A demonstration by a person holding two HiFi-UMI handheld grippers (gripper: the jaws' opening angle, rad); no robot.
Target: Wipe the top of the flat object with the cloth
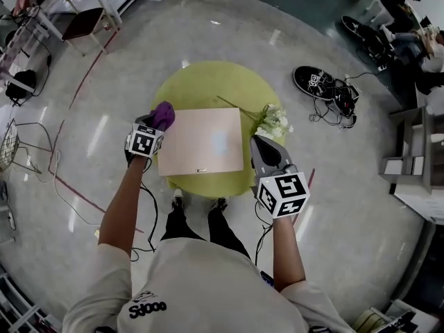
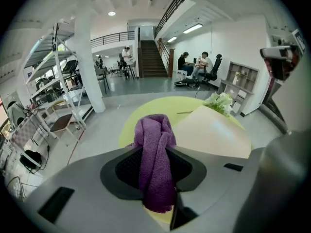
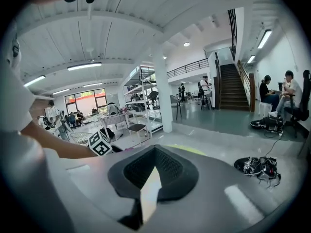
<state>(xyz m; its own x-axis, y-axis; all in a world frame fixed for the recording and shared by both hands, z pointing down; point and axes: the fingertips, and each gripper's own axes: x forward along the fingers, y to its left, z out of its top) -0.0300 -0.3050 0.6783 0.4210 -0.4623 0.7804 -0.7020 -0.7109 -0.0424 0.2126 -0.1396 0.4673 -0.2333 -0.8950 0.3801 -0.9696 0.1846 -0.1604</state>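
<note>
Purple cloth [image 2: 155, 166] in left gripper [image 2: 154, 149] fingers [image 2: 125, 171], plainest in gripper view

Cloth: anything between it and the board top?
Nothing visible. The left gripper holds the cloth at the left edge of the board, whose top is bare. The flowers sit by its far right corner; the right gripper is at its right edge.
</note>
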